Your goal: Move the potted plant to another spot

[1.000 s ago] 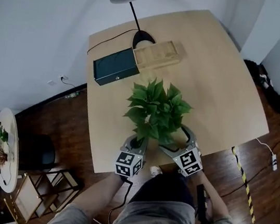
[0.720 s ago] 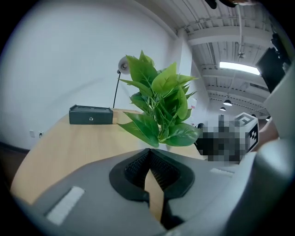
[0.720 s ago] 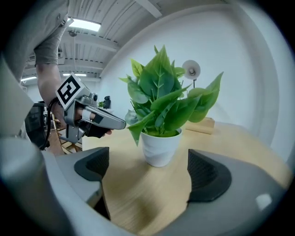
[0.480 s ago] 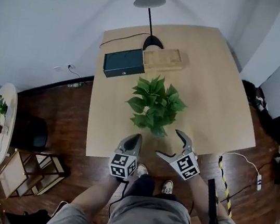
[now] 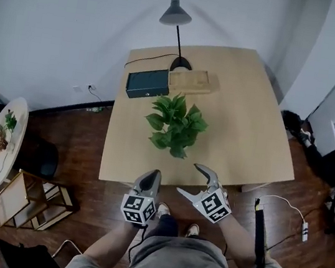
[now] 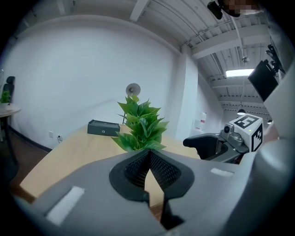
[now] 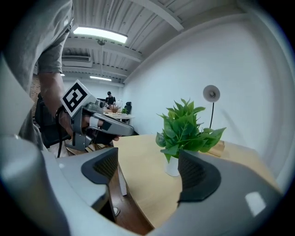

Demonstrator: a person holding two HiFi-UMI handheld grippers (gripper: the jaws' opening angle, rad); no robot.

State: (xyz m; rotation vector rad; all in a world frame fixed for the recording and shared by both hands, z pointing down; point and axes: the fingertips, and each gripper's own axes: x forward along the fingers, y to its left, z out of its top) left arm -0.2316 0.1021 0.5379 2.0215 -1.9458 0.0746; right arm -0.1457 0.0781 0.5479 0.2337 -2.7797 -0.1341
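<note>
The potted plant (image 5: 174, 125), leafy green in a small white pot (image 7: 173, 166), stands upright near the middle of the light wooden table (image 5: 250, 131). Both grippers hover off the table's near edge, apart from the plant. My left gripper (image 5: 152, 176) is shut with nothing in it; in the left gripper view its ribbed pads (image 6: 138, 168) meet below the plant (image 6: 138, 126). My right gripper (image 5: 195, 180) is open and its jaws are closing on nothing. In the right gripper view the plant (image 7: 184, 129) shows between and beyond the pads (image 7: 196, 173).
A dark box (image 5: 147, 85) and a wooden box (image 5: 193, 82) lie at the table's far edge by a desk lamp (image 5: 175, 13). A round side table (image 5: 1, 148) and a wooden rack (image 5: 27, 203) stand on the floor at left. Cables (image 5: 296, 217) lie at right.
Both grippers have drawn back from either side of the pot, past the table's near edge and upward. The plant stays on the table. The right jaws stand narrower than before.
</note>
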